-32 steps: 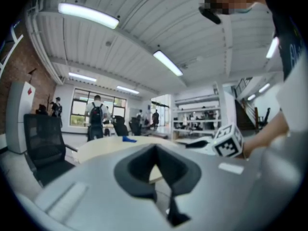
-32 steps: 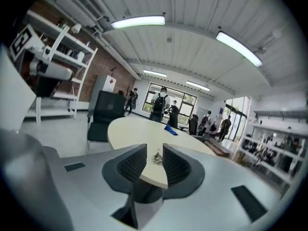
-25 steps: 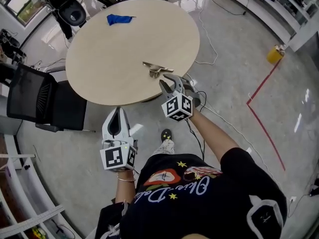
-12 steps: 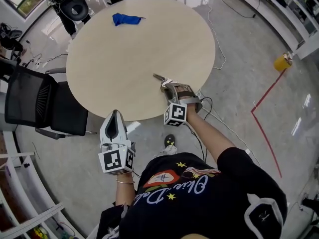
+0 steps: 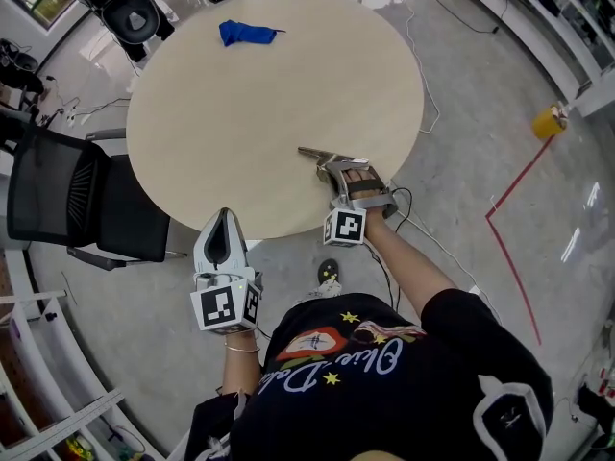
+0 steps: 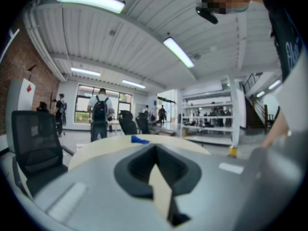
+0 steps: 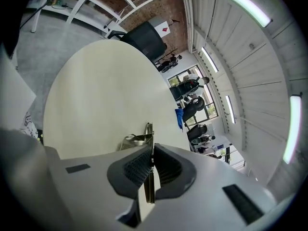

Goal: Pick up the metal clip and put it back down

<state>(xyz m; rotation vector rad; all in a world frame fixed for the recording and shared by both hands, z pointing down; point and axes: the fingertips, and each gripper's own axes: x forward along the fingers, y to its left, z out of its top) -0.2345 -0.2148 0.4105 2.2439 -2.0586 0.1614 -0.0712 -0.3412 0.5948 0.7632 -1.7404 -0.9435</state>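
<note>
Near end of the metal clip (image 5: 312,152) is hidden between the closing jaws of the right gripper (image 5: 330,165); the blue thing (image 5: 246,33) by the table (image 5: 240,113)'s far edge is too small to identify; the left gripper (image 6: 156,153) looks blurred up close.

Script lettering on the shirt (image 5: 357,357) cannot be read.

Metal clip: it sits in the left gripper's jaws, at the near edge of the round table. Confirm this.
Wrong gripper. The right gripper view shows the right gripper with its jaws closing on the metal clip, pads already against it, at the near edge of the round table. The left gripper holds nothing.
</note>
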